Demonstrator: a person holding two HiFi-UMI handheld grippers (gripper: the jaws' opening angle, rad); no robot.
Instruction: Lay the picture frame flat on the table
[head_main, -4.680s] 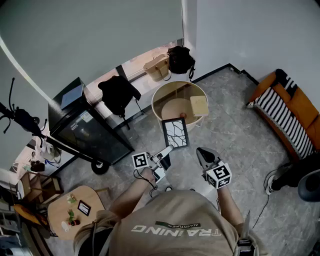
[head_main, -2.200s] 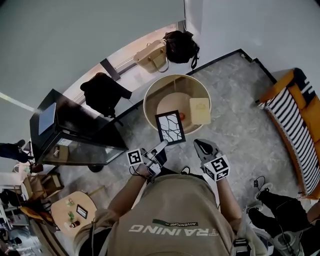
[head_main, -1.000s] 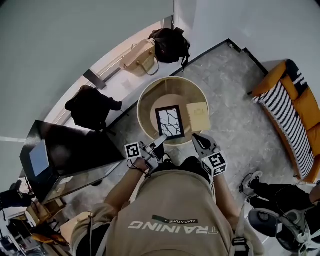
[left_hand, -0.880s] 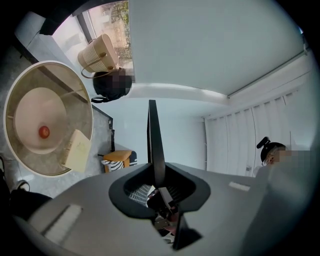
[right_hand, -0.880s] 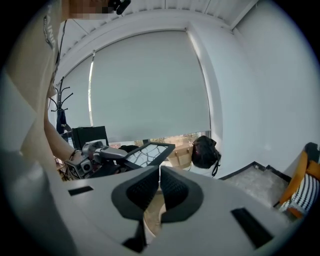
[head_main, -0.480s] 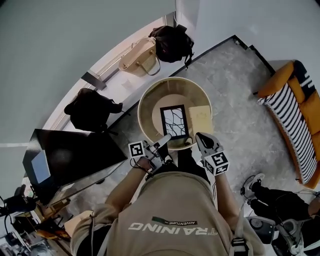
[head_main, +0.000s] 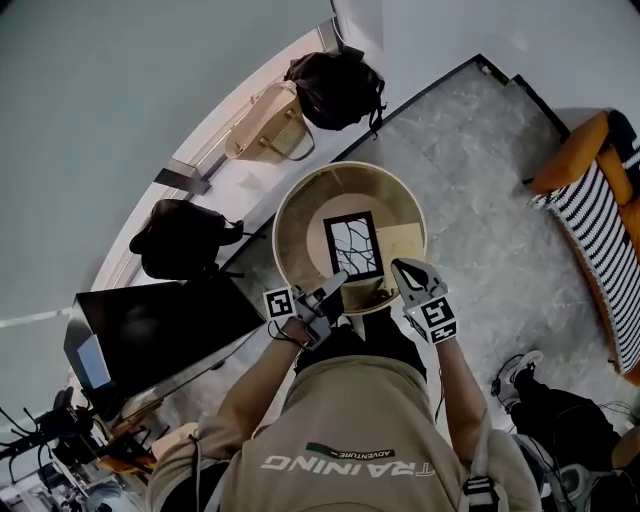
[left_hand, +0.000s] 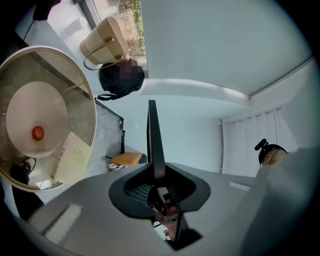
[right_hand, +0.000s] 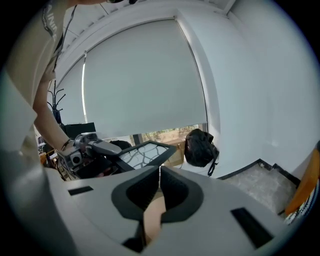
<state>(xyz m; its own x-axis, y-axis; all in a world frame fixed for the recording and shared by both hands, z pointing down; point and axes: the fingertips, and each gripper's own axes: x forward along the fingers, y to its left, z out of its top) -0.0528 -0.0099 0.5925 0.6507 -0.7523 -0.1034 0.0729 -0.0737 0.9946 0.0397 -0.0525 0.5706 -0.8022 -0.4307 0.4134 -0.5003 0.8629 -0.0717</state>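
Note:
A black picture frame (head_main: 353, 243) with a white branching pattern hangs tilted over the round wooden-rimmed table (head_main: 290, 200). My left gripper (head_main: 338, 280) is shut on its near lower edge. In the left gripper view the picture frame (left_hand: 152, 135) shows edge-on, rising from between the jaws of the left gripper (left_hand: 156, 179). My right gripper (head_main: 403, 268) hovers just right of the frame at the table's near rim, shut, with nothing in it. The right gripper view has the right gripper (right_hand: 160, 172) below the frame (right_hand: 148, 151).
A beige notebook (head_main: 402, 243) lies on the table right of the frame, and a small red ball (left_hand: 37, 132) sits near the table's middle. Beyond the table are a beige bag (head_main: 265, 122) and a black backpack (head_main: 338, 88). A black cabinet (head_main: 165, 320) stands at left, a striped sofa (head_main: 600, 180) at right.
The person has walked up to the table. The frame, held by the left gripper throughout, has gone from over the floor to over the tabletop. The right gripper stays beside it.

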